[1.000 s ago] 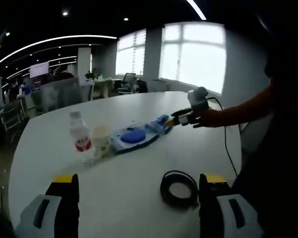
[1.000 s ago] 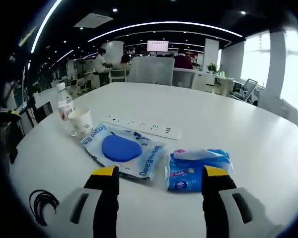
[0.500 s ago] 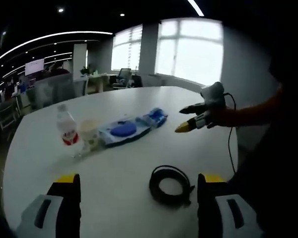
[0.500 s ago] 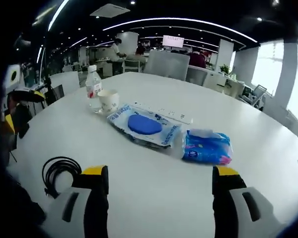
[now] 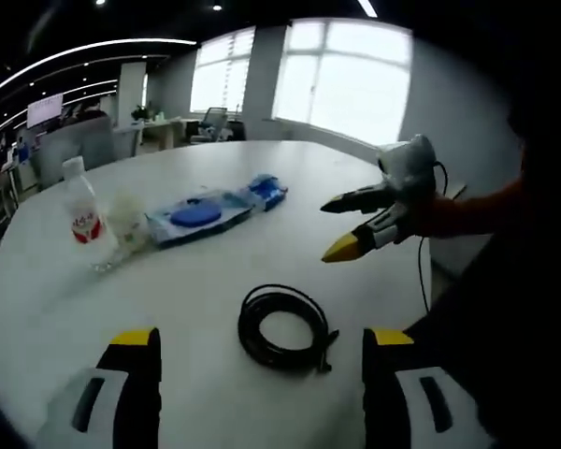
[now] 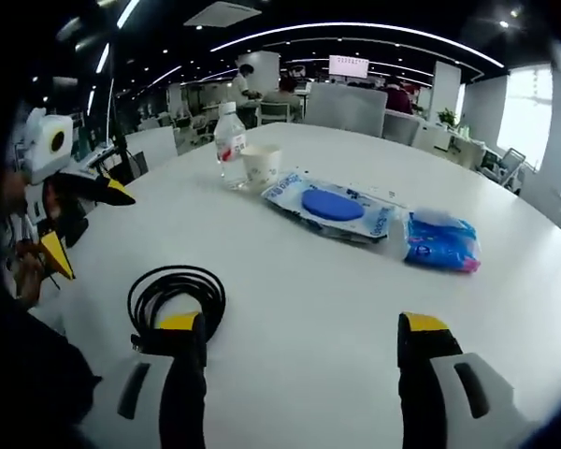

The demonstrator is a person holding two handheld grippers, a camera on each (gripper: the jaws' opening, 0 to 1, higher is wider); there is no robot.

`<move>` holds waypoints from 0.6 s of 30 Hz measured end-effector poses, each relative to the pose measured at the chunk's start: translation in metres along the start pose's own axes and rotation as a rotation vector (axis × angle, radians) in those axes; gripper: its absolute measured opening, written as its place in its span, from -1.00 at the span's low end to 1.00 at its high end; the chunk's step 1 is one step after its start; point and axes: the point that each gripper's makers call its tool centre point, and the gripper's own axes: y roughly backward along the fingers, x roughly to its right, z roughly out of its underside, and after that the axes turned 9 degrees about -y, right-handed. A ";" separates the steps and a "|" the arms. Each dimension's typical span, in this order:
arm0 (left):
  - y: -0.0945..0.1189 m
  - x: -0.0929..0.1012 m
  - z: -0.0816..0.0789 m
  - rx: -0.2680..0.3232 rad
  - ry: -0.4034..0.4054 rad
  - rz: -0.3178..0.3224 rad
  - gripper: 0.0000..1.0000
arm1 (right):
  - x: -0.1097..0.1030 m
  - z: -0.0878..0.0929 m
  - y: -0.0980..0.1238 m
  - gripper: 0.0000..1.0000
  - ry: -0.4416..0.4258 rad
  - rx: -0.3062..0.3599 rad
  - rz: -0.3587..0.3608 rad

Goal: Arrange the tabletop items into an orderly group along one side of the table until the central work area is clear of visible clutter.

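Note:
A coiled black cable (image 5: 282, 327) lies on the white table (image 5: 215, 271) just ahead of my left gripper (image 5: 262, 339), which is open and holds nothing. Farther off stand a water bottle (image 5: 82, 210) and a paper cup (image 5: 126, 215), then a flat wipes pack with a blue lid (image 5: 196, 215) and a blue tissue pack (image 5: 266, 190). My right gripper (image 5: 344, 227) hovers open at the right, in a hand. In the right gripper view the cable (image 6: 176, 295) sits beside my open right gripper (image 6: 302, 324); bottle (image 6: 227, 140), cup (image 6: 260, 166), wipes pack (image 6: 332, 206) and tissue pack (image 6: 441, 241) line up beyond. The left gripper (image 6: 84, 224) shows open at the left.
The round table's near edge (image 6: 93, 374) runs close under both grippers. Bare tabletop (image 6: 309, 271) lies between the cable and the row of items. Office desks, chairs and people (image 6: 290, 94) stand far behind; an orange sleeve (image 5: 477, 210) reaches in from the right.
The right gripper has drawn back from the tissue pack and wipes pack toward the near edge. Both views have pulled away; the cable now sits nearer both grippers. The items lie as before.

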 end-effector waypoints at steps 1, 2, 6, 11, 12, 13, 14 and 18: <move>-0.001 0.001 0.002 -0.010 0.007 0.000 0.65 | -0.007 0.003 -0.001 0.57 -0.010 -0.007 -0.016; -0.003 0.001 0.005 -0.021 0.014 -0.002 0.63 | -0.011 0.005 -0.001 0.53 -0.015 -0.011 -0.028; -0.012 0.007 0.013 -0.056 0.023 0.016 0.57 | -0.035 0.017 -0.004 0.39 -0.018 -0.044 -0.087; -0.022 0.018 0.018 -0.084 0.038 0.045 0.42 | -0.055 0.028 -0.007 0.17 -0.050 -0.077 -0.135; -0.024 0.019 0.019 -0.083 0.040 0.048 0.40 | -0.058 0.032 -0.009 0.17 -0.064 -0.090 -0.138; -0.026 0.019 0.019 -0.082 0.043 0.050 0.38 | -0.060 0.035 -0.010 0.14 -0.076 -0.106 -0.146; -0.028 0.019 0.020 -0.084 0.048 0.050 0.36 | -0.063 0.038 -0.010 0.09 -0.089 -0.115 -0.158; -0.035 0.017 0.027 -0.099 0.092 0.049 0.25 | -0.071 0.041 -0.011 -0.03 -0.137 -0.126 -0.174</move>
